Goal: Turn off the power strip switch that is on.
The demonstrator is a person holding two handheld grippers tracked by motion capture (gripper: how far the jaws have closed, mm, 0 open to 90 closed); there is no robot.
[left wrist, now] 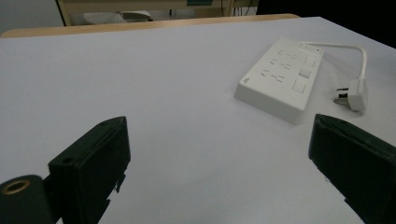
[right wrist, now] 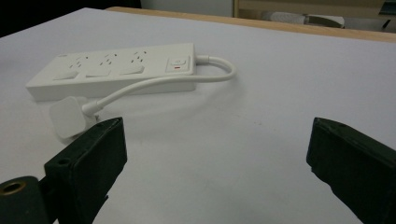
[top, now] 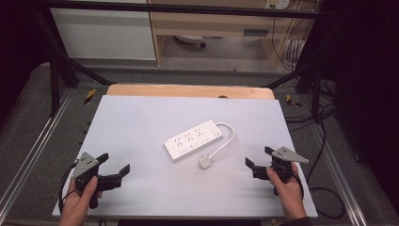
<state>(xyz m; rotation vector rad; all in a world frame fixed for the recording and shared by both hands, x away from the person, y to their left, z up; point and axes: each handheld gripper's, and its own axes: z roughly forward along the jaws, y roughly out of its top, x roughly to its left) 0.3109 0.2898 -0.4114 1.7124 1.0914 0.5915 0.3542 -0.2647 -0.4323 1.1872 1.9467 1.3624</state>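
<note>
High view: white power strip (top: 193, 140) lying flat mid-table, cable looped round to plug (top: 205, 162) at near side; left gripper (top: 114, 170) and right gripper (top: 257, 162) flanking, jaws apart, empty, likely poised for approach.

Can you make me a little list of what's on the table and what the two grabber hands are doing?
surface: pale grey table top
main thing: white plastic power strip, lying flat near the middle, three socket groups
cord: short white cable curving from the strip's end
plug: white plug, lying on the table just in front of the strip
left gripper: black jaws wide open, nothing between them, apart from the strip
right gripper: black jaws wide open, nothing between them, closer to the plug
</note>
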